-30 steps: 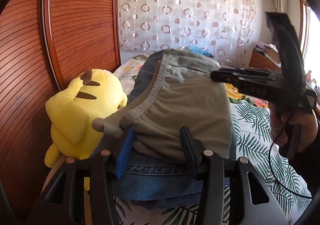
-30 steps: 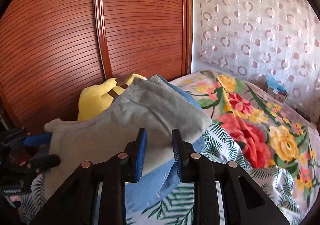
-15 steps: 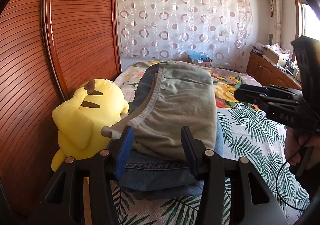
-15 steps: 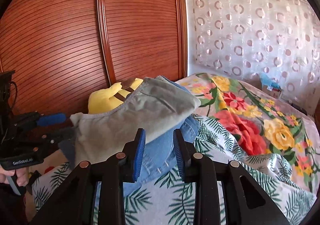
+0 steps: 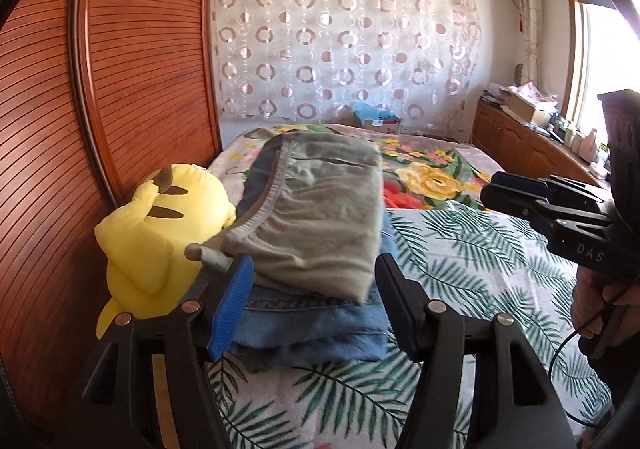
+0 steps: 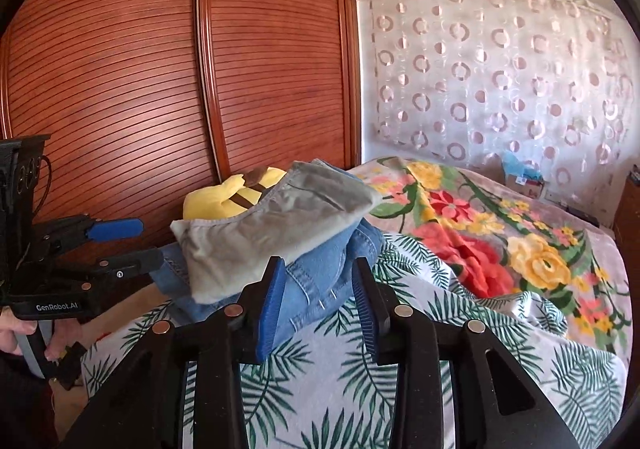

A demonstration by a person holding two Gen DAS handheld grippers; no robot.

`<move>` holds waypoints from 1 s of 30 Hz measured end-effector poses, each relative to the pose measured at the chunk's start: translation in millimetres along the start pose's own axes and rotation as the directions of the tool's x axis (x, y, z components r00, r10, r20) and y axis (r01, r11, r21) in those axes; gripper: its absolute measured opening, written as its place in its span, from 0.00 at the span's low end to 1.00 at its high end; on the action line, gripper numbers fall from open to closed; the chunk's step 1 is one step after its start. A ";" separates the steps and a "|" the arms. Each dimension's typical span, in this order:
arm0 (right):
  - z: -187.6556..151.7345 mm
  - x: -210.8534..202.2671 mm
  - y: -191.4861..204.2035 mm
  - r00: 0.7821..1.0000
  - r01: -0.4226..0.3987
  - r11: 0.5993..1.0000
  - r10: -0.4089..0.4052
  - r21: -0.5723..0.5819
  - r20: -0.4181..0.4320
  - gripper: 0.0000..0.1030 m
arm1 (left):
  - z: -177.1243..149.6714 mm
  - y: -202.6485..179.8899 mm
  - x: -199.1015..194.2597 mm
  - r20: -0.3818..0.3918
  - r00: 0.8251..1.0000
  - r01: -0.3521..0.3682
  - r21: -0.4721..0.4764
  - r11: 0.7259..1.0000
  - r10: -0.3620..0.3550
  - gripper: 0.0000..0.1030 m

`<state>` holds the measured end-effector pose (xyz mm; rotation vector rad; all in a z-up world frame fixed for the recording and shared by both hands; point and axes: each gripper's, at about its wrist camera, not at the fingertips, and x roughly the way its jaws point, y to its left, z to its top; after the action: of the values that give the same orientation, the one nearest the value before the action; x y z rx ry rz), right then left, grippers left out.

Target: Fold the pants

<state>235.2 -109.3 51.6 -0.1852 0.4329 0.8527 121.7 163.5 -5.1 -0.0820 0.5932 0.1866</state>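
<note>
Neatly folded soft grey pants [image 5: 320, 217] atop denim [image 5: 316, 329].

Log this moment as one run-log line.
grey pants: folded, atop folded jeans | left gripper: open, empty | right gripper: open, empty | bed

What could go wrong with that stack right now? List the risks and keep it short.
1. The folded grey pants lie skewed on the folded jeans, a waistband corner overhanging toward the yellow plush toy; a nudge might slide them off.
2. The stack sits on soft, rumpled bedding and could lean or topple.
3. The open left gripper is low by the stack's near edge and could snag it.
</note>
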 end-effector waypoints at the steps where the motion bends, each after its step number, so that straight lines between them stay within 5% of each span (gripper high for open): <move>1: -1.9 -3.5 0.9 1.000 0.003 1.000 -0.003 0.003 0.002 0.36 | -0.9 -2.7 -2.3 0.003 1.000 0.004 0.005 1.000 -0.004 0.62; 20: -30.9 -65.7 2.6 0.995 0.080 0.994 -0.084 0.076 0.051 0.40 | -0.4 -60.3 -41.5 0.070 0.990 0.121 0.072 0.990 -0.126 0.63; 22: -33.4 -74.3 2.5 0.993 0.092 0.992 -0.097 0.086 0.060 0.41 | -1.3 -71.1 -45.3 0.071 0.989 0.125 0.094 0.988 -0.132 0.98; 30: -51.9 -116.8 8.7 0.983 0.143 0.983 -0.155 0.117 0.100 0.43 | 1.7 -103.2 -64.9 0.091 0.976 0.188 0.127 0.974 -0.200 1.00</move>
<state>145.8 -200.9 56.6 -0.0682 0.3577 0.6858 90.3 52.8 35.2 -0.0157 0.4885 -0.0342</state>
